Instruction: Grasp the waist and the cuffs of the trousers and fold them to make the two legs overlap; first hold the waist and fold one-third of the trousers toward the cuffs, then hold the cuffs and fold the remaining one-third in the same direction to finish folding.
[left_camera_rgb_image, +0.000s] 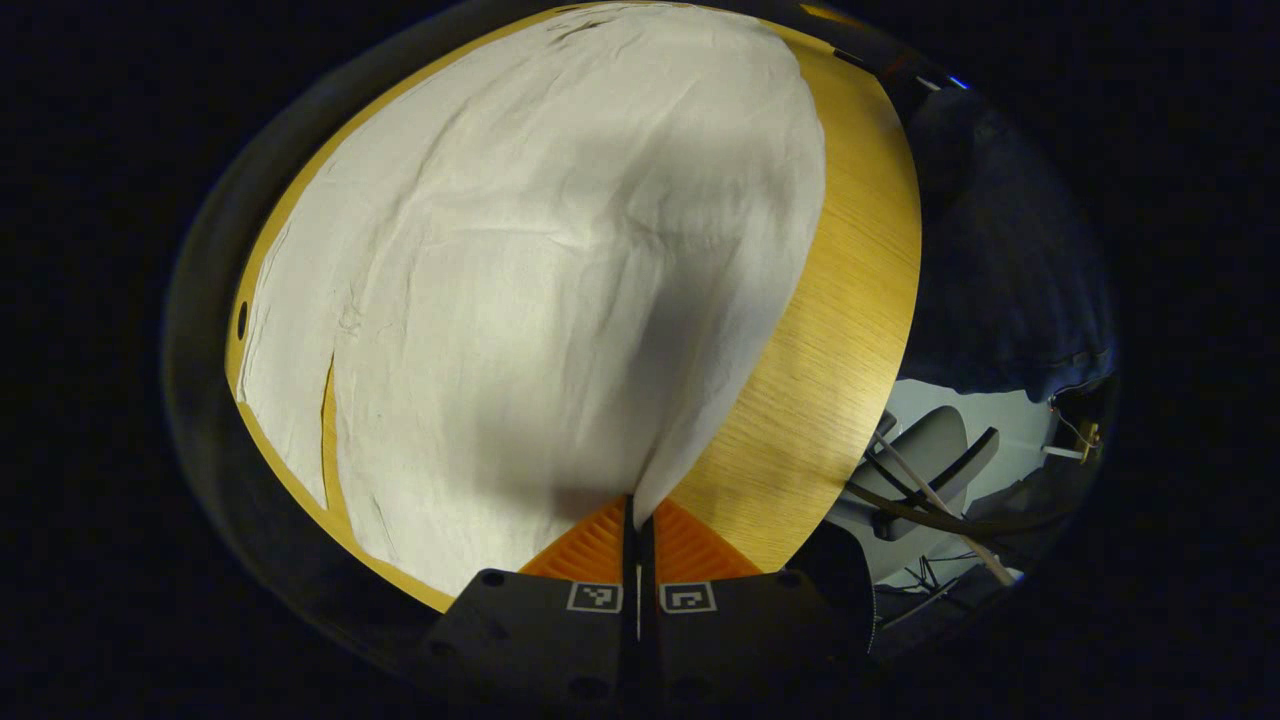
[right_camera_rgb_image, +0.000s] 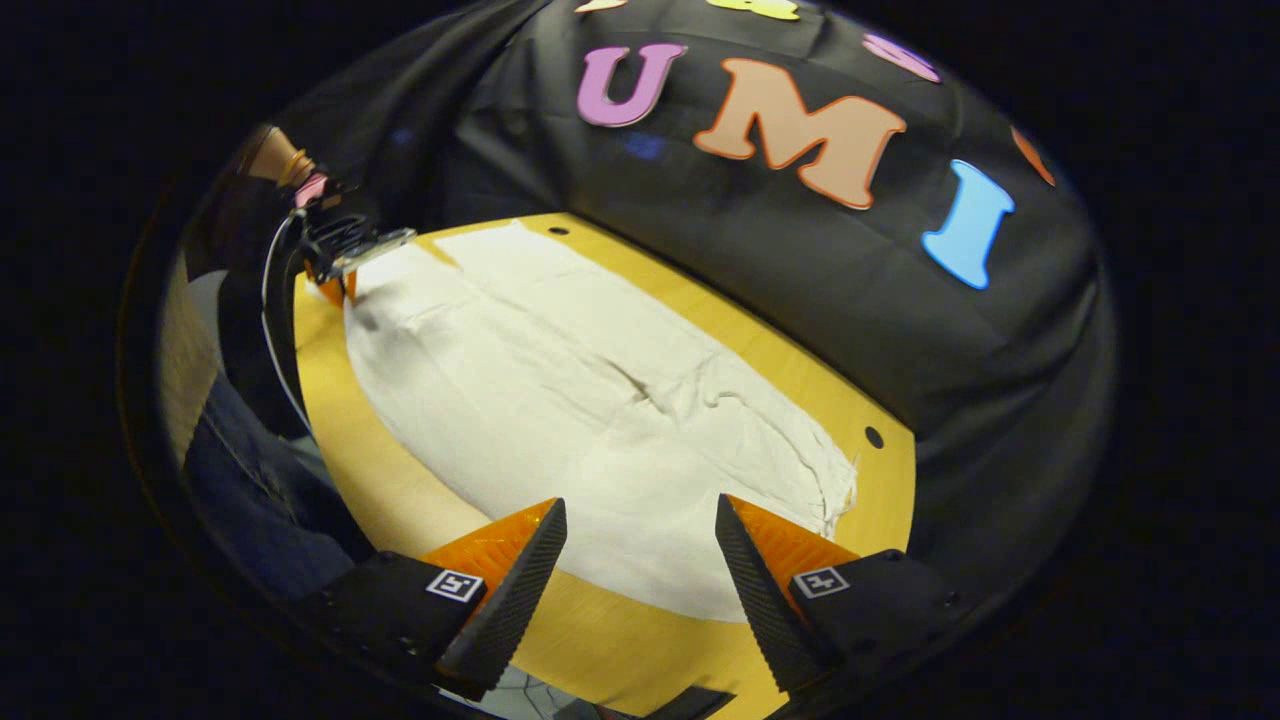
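At the bottom of the left gripper view, I see my left gripper (left_camera_rgb_image: 638, 520) closed tight, fingers pinching a raised edge of the trousers (left_camera_rgb_image: 540, 260). Cloth fans out from the pinch, spread flat over the wooden table (left_camera_rgb_image: 850, 300); bare wood on its right side. Person's dark sleeve (left_camera_rgb_image: 1000, 250) sits past the table edge. Right gripper (right_camera_rgb_image: 640, 545) is wide open, holding nothing, hovering over the near end of the trousers (right_camera_rgb_image: 600, 400) in the right gripper view. Same view: left gripper (right_camera_rgb_image: 340, 262) at the far corner of the garment, on the cloth edge. Two legs lie side by side lengthwise.
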